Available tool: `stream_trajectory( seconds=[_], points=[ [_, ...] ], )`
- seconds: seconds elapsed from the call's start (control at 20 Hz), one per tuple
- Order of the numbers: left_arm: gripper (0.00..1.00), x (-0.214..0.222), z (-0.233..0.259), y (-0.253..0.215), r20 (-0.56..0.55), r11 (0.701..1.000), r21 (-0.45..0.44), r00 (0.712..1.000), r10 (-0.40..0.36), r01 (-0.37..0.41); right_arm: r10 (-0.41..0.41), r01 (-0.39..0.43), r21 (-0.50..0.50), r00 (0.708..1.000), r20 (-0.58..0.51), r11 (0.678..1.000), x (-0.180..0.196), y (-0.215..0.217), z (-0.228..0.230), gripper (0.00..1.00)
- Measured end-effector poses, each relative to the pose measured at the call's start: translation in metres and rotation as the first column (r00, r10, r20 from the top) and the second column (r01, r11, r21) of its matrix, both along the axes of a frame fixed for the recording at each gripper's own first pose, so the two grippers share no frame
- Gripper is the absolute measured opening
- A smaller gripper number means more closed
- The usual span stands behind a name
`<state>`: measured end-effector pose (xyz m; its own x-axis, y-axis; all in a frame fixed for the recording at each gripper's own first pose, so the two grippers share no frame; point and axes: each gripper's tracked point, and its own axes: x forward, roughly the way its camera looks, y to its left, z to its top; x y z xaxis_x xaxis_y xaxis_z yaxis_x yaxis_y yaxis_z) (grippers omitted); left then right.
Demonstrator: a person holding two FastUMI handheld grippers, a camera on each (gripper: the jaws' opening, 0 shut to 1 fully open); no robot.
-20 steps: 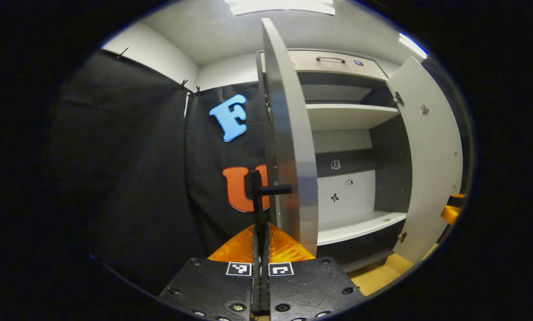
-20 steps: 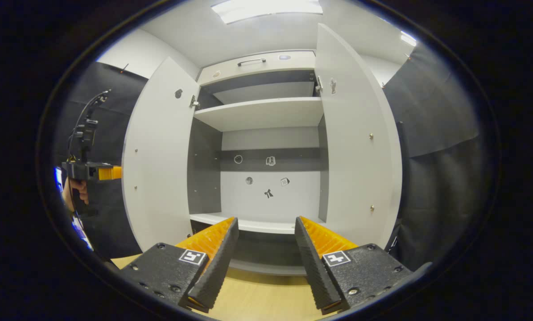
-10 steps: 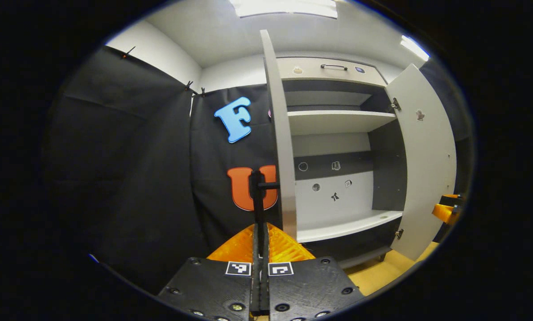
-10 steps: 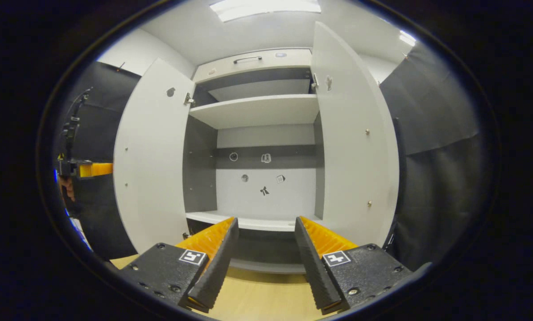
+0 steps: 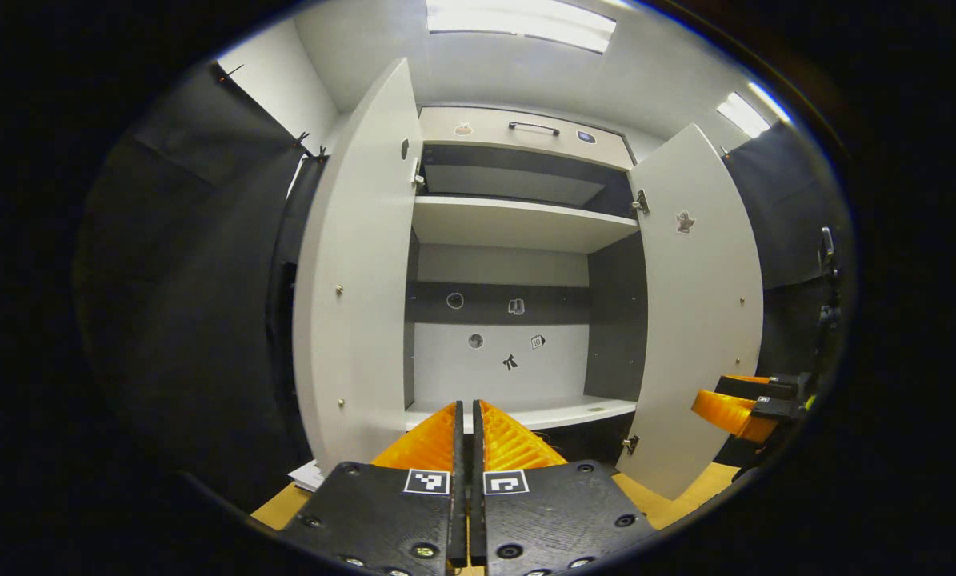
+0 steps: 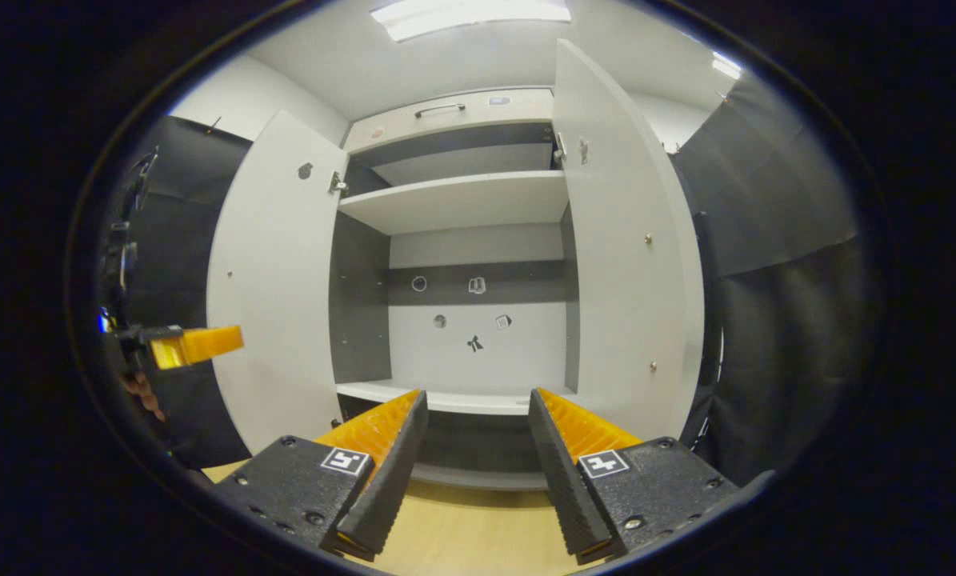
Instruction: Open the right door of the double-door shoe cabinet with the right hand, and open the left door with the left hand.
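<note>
left gripper (image 5: 468, 416): released handle, backed off | left door (image 5: 358, 264): now wide open

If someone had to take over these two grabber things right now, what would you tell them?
Left hand-held gripper: shut, holding nothing, in front of the open cabinet.
Right hand-held gripper: open, empty, facing the shelves.
White left door and white right door of the shoe cabinet both stand swung wide; the white shelves look bare.
Done: both doors open.
Left: apparently nothing.
</note>
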<state>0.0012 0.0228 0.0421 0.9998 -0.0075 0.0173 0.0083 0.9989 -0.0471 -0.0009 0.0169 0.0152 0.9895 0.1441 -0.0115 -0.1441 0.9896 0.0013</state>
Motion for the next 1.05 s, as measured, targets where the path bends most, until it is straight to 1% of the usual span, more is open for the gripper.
stream_trajectory(
  seconds=[0.05,0.1,0.15,0.25,0.3,0.4,0.5,0.7,0.9,1.05],
  points=[
    [0.02,0.007,-0.008,-0.003,0.001,1.0,0.015,1.0,0.011,-0.011,-0.002,0.002,-0.003,1.0,0.005,1.0,-0.002,0.0,0.0,0.81],
    [0.04,0.013,-0.015,-0.005,0.0,1.0,0.017,1.0,0.024,-0.024,-0.005,0.005,-0.003,1.0,0.009,1.0,-0.004,-0.002,-0.001,0.84],
    [0.1,0.018,-0.021,-0.013,0.005,1.0,0.012,1.0,0.019,-0.019,-0.011,0.011,-0.002,1.0,0.011,1.0,-0.006,-0.004,-0.002,0.81],
    [0.4,0.019,-0.024,-0.03,0.028,1.0,0.01,1.0,-0.001,0.001,-0.022,0.022,-0.001,1.0,0.011,1.0,-0.011,-0.012,-0.005,0.81],
    [0.75,0.017,-0.024,-0.036,0.037,1.0,0.013,0.999,-0.008,0.008,-0.029,0.029,-0.004,1.0,0.006,1.0,-0.012,-0.016,-0.008,0.81],
    [0.87,0.015,-0.03,-0.047,0.022,1.0,0.024,1.0,-0.013,0.012,-0.055,0.055,-0.009,0.998,0.002,0.998,-0.01,-0.026,-0.012,0.81],
    [0.9,0.014,-0.034,-0.052,0.015,1.0,0.03,1.0,-0.007,0.006,-0.067,0.067,0.002,0.998,-0.002,0.998,-0.008,-0.03,-0.019,0.81],
    [0.9,0.014,-0.047,-0.062,-0.027,1.0,0.017,1.0,-0.017,0.017,-0.063,0.063,0.029,0.998,-0.018,0.998,-0.011,-0.034,-0.033,0.83],
    [0.9,0.018,-0.055,-0.053,-0.056,1.0,-0.029,0.998,0.001,-0.003,-0.052,0.052,0.008,0.999,-0.012,0.999,-0.007,-0.028,-0.037,0.84],
    [0.9,0.015,-0.052,-0.05,-0.05,0.999,-0.037,0.999,0.018,-0.019,-0.034,0.034,0.004,0.999,-0.009,0.999,-0.009,-0.022,-0.037,0.84]
  ],
)
